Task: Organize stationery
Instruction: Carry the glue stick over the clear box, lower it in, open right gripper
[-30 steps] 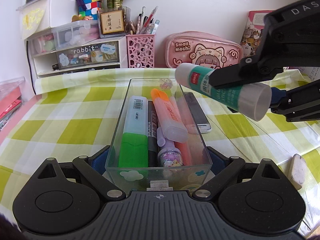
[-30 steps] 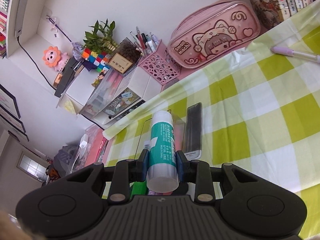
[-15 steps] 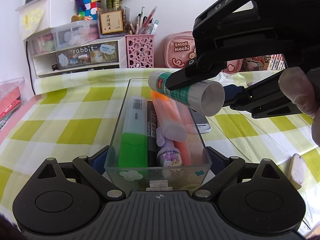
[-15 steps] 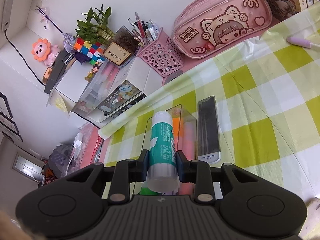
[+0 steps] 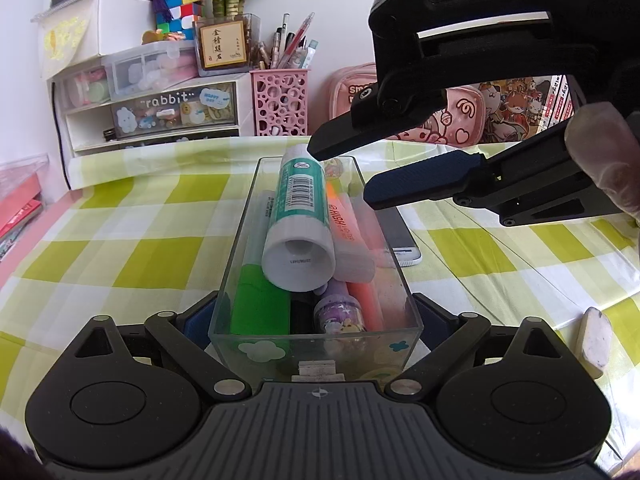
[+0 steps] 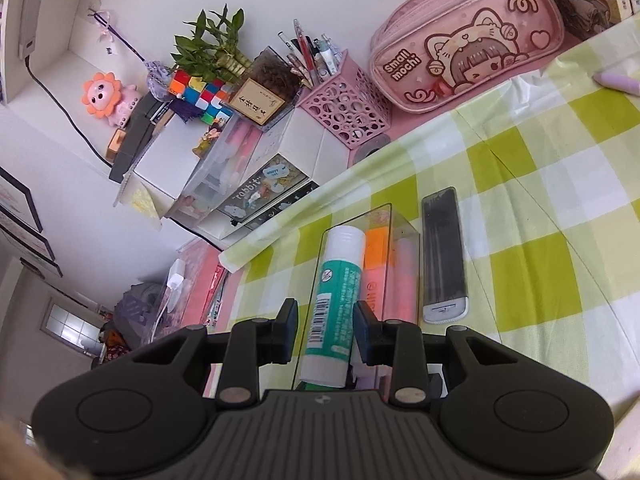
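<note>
- Right gripper (image 6: pixel 326 334): jaws opening; pads stand clear on either side of the green-and-white cylindrical glue stick (image 5: pixel 298 216), not pressing it. Nothing held.
- Left gripper (image 5: pixel 316 316): spread wide around the near end of the clear rectangular plastic organizer box (image 5: pixel 316 336), blue pads against its side walls, steadying it.
- Glue stick lies lengthwise inside the box, on top of the other contents, white base toward the near end wall, cap toward the far end; it rests tilted across the items below.
- Under it in the box: green-capped highlighter (image 5: pixel 260 312) on the left side, orange highlighter (image 5: pixel 346 226) on the right, small purple capped item (image 5: pixel 340 312) at the near end.
- Just right of the box on the green-checked tablecloth (image 5: pixel 120 248): flat dark case with a white end (image 6: pixel 442 256). Further right of the box: worn white eraser (image 5: pixel 594 340).
- Step in hand, judged: release of the glue stick into the box.
- Next move calls for: pulling the right gripper up and away without nudging the stick, then going for the eraser or another loose item; the left should keep the box steady.
</note>
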A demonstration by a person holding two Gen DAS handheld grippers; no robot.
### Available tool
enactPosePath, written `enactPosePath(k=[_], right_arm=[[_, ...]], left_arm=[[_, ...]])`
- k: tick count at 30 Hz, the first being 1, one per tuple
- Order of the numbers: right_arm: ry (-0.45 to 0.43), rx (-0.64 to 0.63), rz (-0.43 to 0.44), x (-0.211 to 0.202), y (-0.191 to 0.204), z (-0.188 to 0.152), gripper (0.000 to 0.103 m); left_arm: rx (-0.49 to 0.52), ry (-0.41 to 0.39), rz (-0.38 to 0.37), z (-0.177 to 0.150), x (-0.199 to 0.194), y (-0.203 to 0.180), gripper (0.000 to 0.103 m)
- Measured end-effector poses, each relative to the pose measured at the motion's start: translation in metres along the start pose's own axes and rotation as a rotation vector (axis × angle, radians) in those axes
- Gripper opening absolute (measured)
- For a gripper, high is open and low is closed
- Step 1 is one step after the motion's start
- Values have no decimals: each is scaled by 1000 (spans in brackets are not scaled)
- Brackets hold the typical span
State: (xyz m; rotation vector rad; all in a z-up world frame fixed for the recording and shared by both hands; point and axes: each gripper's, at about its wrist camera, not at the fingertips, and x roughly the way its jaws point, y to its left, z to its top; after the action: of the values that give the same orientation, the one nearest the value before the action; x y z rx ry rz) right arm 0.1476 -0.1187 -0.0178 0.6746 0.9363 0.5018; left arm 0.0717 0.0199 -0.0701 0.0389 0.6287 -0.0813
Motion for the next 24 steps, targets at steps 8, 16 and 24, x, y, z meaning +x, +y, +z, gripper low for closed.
enactPosePath(k=[8, 16, 24], right_arm=[[-17, 10, -15, -8, -8, 2, 29], [-95, -11, -114, -36, -32, 11, 39], [-149, -217, -450, -53, -50, 5, 60]], left_arm=[[0, 0, 0, 0, 0, 0, 93], [0, 0, 0, 0, 0, 0, 93], [0, 0, 0, 0, 0, 0, 93]])
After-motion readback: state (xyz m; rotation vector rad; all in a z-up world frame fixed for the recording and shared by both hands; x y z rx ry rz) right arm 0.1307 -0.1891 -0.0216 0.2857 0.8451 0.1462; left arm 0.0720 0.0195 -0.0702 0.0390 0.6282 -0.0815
